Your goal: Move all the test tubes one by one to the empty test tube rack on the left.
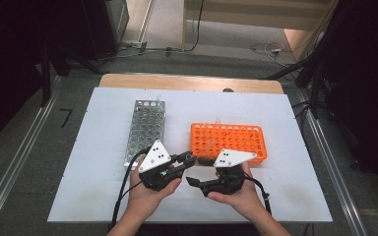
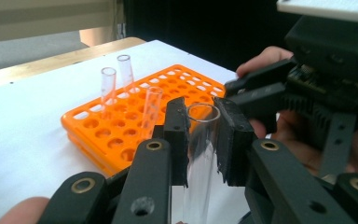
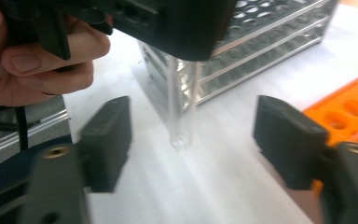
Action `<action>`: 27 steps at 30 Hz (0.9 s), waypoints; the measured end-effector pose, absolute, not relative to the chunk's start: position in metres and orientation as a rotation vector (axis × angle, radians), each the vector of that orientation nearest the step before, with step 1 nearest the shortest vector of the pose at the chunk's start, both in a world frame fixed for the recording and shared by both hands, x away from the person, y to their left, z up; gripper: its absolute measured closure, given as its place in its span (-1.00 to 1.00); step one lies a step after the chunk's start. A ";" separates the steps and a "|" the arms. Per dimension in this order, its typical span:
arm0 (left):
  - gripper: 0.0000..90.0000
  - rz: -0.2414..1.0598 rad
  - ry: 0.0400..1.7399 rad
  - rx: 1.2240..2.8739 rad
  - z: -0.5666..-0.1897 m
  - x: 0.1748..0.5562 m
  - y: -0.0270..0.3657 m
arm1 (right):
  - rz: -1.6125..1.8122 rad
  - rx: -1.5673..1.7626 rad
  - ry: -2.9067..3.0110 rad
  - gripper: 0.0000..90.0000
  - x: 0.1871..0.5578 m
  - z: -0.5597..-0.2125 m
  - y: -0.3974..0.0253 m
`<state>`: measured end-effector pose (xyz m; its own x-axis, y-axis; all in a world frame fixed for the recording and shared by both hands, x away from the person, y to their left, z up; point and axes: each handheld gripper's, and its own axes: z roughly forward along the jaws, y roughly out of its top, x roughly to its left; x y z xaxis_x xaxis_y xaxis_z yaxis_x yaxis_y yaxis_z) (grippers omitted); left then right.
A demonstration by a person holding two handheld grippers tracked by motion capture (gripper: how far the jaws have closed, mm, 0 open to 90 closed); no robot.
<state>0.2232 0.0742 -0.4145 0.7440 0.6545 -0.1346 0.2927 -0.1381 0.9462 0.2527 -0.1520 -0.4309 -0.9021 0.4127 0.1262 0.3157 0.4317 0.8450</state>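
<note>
At the bottom centre of the high view, two bare forearms rose from the lower edge, palms cupped upward under the tools. The left tongs (image 1: 189, 158) pointed up and to the right, a grey three-cornered plate on top; the right tongs (image 1: 193, 181) lay nearly level, pointing left toward them, so the two tips stood near each other just below the orange rack.

In the left gripper view, the left tongs were closed on a clear glass test tube (image 2: 199, 154), held upright between the black, rough-edged pads, its round open rim standing just above them. In the right gripper view, the same tube hung down from the left tool, its rounded bottom (image 3: 181, 137) in the middle of the frame, just above the white bench (image 3: 223, 186). The right tongs (image 3: 193, 140) stood wide open, one blocky jaw on each side of the tube, both well apart from it.

Farther up, the orange plastic rack (image 1: 229, 141) with round holes lay at centre right, three clear tubes (image 2: 108, 86) standing in it. The metal wire rack (image 1: 145, 129) lay at centre left.
</note>
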 end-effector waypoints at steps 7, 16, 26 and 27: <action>0.69 0.386 0.770 1.719 -0.414 0.227 0.083 | 1.509 0.692 2.521 -1.00 0.252 -0.427 -0.176; 0.69 0.399 0.809 1.706 -0.414 0.234 0.095 | 1.517 0.720 2.460 -1.00 0.247 -0.426 -0.220; 0.69 0.422 0.852 1.683 -0.409 0.242 0.114 | 1.502 0.806 2.381 -1.00 0.244 -0.425 -0.261; 0.69 0.428 0.856 1.682 -0.407 0.243 0.116 | 1.498 0.814 2.380 -1.00 0.244 -0.426 -0.264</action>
